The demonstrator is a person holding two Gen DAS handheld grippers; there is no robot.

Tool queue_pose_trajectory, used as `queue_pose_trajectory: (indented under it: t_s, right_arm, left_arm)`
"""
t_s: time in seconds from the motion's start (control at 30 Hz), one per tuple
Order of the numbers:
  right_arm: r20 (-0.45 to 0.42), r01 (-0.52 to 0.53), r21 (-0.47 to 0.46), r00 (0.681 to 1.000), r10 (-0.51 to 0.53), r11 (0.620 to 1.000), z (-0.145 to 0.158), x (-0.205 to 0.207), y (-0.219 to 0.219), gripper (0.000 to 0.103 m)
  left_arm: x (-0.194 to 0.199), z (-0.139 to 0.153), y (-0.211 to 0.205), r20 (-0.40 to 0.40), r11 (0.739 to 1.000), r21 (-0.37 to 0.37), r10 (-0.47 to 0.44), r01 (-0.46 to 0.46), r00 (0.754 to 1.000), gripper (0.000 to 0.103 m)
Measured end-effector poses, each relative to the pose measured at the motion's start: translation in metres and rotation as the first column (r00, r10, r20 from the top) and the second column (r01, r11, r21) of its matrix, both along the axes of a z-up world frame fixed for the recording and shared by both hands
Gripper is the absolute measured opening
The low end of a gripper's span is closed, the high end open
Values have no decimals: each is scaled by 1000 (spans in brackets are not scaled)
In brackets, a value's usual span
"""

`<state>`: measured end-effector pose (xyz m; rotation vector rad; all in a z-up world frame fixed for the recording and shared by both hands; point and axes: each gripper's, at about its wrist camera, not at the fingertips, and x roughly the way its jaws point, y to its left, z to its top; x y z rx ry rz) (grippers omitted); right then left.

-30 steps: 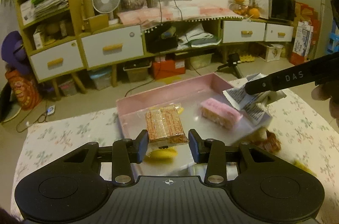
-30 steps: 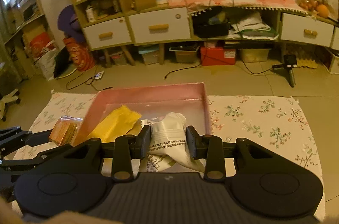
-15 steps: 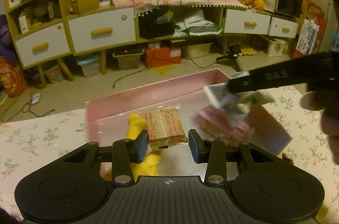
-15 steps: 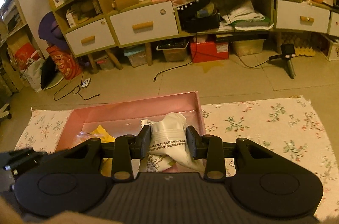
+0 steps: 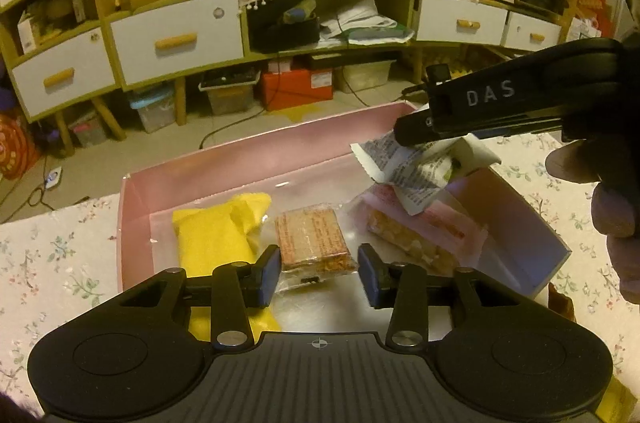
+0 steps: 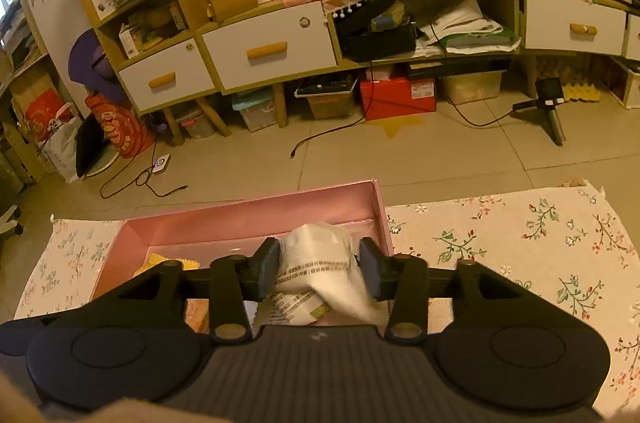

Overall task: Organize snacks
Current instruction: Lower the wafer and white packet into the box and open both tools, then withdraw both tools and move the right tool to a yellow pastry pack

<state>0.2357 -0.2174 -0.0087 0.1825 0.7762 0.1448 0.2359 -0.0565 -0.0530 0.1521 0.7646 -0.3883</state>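
Now both grippers' jaws are opening. Left gripper (image 5: 316, 273) flanks a flat rectangular wafer pack (image 5: 312, 243), long axis pointing away. Right gripper (image 6: 318, 269) straddles a crinkled white pouch (image 6: 320, 259) over the pink tray (image 6: 256, 219)

I see my pink tray (image 5: 248, 159) holding a yellow packet (image 5: 212, 235) at left; a clear-wrapped orange cracker pack (image 5: 312, 239) mid-tray; a pink-wrapped bar (image 5: 424, 231) right; a crumpled white packet (image 5: 412, 171) above it.

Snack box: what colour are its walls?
Pink; the snack box shows best in the left wrist view.

White packet (image 6: 320, 263) motion-blurred; yellow packet (image 6: 168, 259) mostly hidden.
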Motion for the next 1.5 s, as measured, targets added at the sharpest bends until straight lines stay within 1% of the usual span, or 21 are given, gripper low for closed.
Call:
queue_pose_trajectory:
  t_s: [0.03, 0.1, 0.13, 0.17, 0.27, 0.47, 0.63, 0.77, 0.97, 1.1, 1.27, 1.37, 1.5]
  right_arm:
    - [2, -2, -2, 1000, 2, 1000, 1, -1, 0, 49]
    - [-3, -12, 12, 1000, 12, 1000, 2, 1, 1, 59]
    - [0, -9, 10, 1000, 9, 1000, 3, 0, 1, 66]
    - [4, -10, 8, 1000, 10, 1000, 5, -1, 1, 66]
    - [1, -20, 8, 1000, 20, 1000, 9, -5, 3, 69]
    - [19, -34, -25, 999, 35, 999, 24, -19, 7, 81]
    - [31, -32, -45, 999, 33, 998, 37, -37, 9, 87]
    - [35, -41, -63, 998, 43, 997, 45, -53, 11, 90]
    - [40, -69, -77, 997, 73, 995, 56, -82, 17, 94]
    - [41, -84, -91, 995, 88, 992, 60, -102, 22, 96]
    - [36, -84, -76, 996, 87, 994, 63, -129, 22, 97]
    - [34, -81, -67, 996, 83, 994, 63, -145, 23, 98]
    - [28, -84, -68, 996, 86, 994, 61, -165, 24, 98]
  left_arm:
    - [0, 0, 0, -1, 1000, -1, -5, 5, 1000, 45]
    - [-2, 2, 2, 6, 1000, -11, -20, 20, 1000, 55]
    - [-3, 3, 2, 10, 1000, -19, -23, 24, 1000, 62]
    - [-5, 4, 3, 15, 999, -27, -25, 26, 1000, 67]
    - [-9, 10, 4, 23, 999, -32, -22, 23, 999, 76]
    - [-22, 26, 7, 29, 999, -32, -16, 17, 999, 80]
    - [-39, 41, 14, 36, 999, -35, 2, -1, 999, 84]
    - [-57, 52, 27, 24, 998, -53, 23, -21, 999, 88]
    - [-87, 63, 42, 27, 999, -35, 33, -32, 999, 91]
    - [-110, 66, 49, 25, 999, -29, 37, -36, 999, 91]
    - [-144, 69, 58, 21, 999, -21, 41, -40, 999, 94]
    - [-162, 70, 63, 14, 999, -21, 45, -45, 999, 95]
    - [-188, 68, 67, 16, 999, -2, 43, -43, 999, 95]
